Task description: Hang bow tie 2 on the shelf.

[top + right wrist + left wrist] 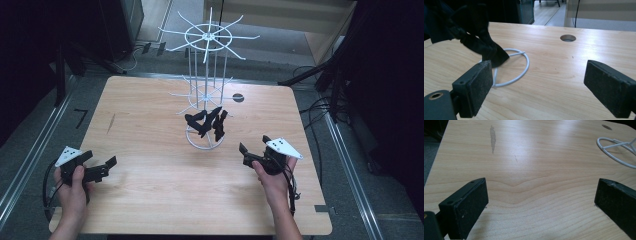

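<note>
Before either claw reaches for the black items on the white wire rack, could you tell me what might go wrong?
1. The tall white wire rack stands on a narrow ring base; tugging the black fabric-like items hanging low on it could tip it.
2. Its thin spokes stick outward and could snag the open right claw or its cable.

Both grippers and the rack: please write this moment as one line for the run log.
left gripper: open, empty, low over table | right gripper: open, empty, facing rack | black items: hanging on rack | stage: nothing grasped
</note>
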Tool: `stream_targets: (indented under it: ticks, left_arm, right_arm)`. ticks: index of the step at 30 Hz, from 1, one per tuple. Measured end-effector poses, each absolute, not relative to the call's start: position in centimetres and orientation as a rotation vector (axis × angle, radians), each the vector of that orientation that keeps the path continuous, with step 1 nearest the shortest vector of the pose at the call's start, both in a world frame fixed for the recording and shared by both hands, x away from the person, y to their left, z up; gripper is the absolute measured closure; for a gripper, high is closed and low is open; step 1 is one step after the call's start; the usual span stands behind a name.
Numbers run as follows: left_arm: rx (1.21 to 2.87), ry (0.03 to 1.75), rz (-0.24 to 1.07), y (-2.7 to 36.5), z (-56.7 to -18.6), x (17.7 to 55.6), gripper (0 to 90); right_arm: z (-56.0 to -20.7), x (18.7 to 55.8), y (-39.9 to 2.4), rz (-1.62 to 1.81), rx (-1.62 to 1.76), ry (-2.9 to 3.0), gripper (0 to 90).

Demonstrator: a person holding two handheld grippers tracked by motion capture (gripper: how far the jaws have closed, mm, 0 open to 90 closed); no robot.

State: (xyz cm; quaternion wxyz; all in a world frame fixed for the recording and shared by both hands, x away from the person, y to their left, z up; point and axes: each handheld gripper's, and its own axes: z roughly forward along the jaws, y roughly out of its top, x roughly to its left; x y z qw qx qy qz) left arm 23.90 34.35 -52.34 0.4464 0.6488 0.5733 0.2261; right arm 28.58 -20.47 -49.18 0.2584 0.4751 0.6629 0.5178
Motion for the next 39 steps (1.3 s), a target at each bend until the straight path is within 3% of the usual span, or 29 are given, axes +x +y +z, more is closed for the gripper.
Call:
stream_targets:
  ticks: [39]
  left_arm:
    - [1.594,1.423,0.558,34.4,-52.3,23.9,0.0]
  right_arm:
    - [-52.1,25.6,-26.9,1.274,1.405,1.785,8.8]
